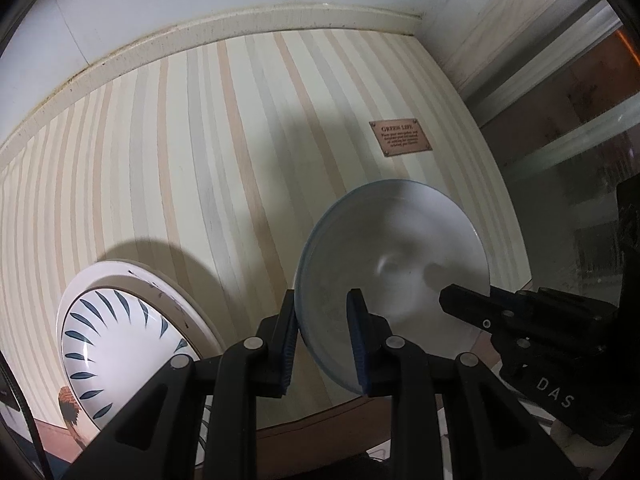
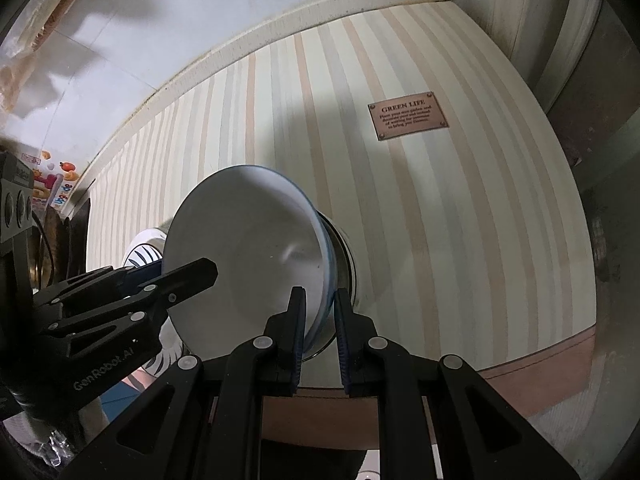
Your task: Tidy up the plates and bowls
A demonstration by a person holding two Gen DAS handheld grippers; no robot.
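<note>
**Both grippers clamped on one pale bowl**

Left gripper (image 1: 322,344) pinches the near-left rim of the pale bowl (image 1: 400,256); right gripper (image 2: 320,328) clamps the opposite rim, one finger inside, one outside. Bowl held tilted above the striped table (image 1: 208,140). Probably best levelled first, both grips kept firm, then carried toward the leaf-patterned bowl (image 1: 116,344) on its plate (image 1: 168,280), near left. Plenty of open tabletop behind; near table edge just below, wall trim (image 1: 280,20) well off.
</note>
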